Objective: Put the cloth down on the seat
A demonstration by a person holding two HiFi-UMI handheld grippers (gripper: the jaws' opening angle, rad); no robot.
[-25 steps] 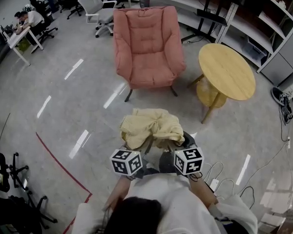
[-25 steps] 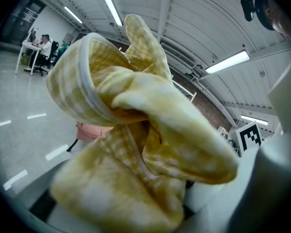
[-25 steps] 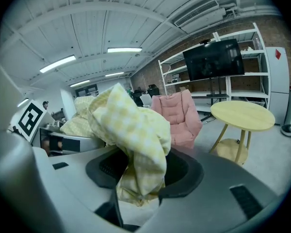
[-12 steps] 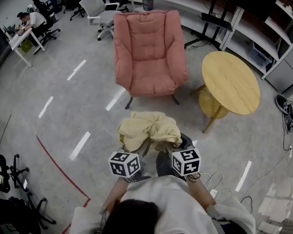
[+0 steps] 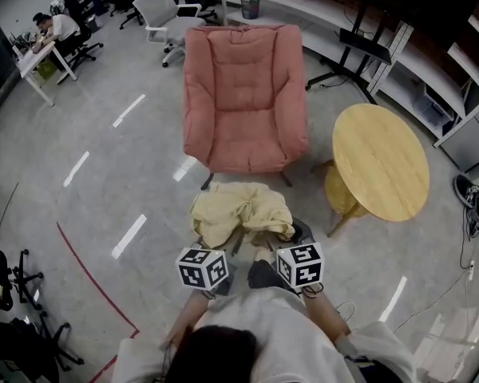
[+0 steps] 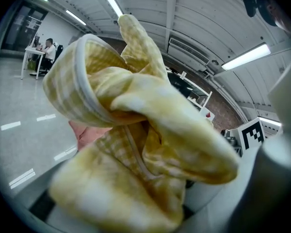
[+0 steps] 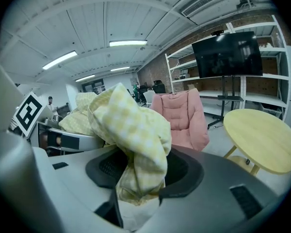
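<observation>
A crumpled yellow checked cloth [image 5: 239, 212] hangs in the air between my two grippers, just short of the front edge of a pink armchair [image 5: 243, 94]. Its seat cushion [image 5: 246, 138] is bare. My left gripper [image 5: 222, 242] and right gripper [image 5: 278, 236] point at the chair side by side, each shut on a bunch of the cloth, which hides their tips. In the left gripper view the cloth [image 6: 136, 144] fills the picture. The right gripper view shows cloth [image 7: 136, 140] pinched in my right gripper [image 7: 138, 181], with the armchair [image 7: 182, 118] beyond.
A round wooden table [image 5: 379, 162] stands right of the armchair, its edge close to the chair's arm. Shelving [image 5: 431, 78] and a TV stand [image 5: 367, 46] line the back right. Office chairs [image 5: 164, 14] and a person at a desk [image 5: 52, 30] are far left. Red floor tape [image 5: 88, 270] runs at my left.
Both grippers and the cloth have moved forward toward the armchair. The chair and the table now lie lower and nearer in the head view. The grip on the cloth looks unchanged.
</observation>
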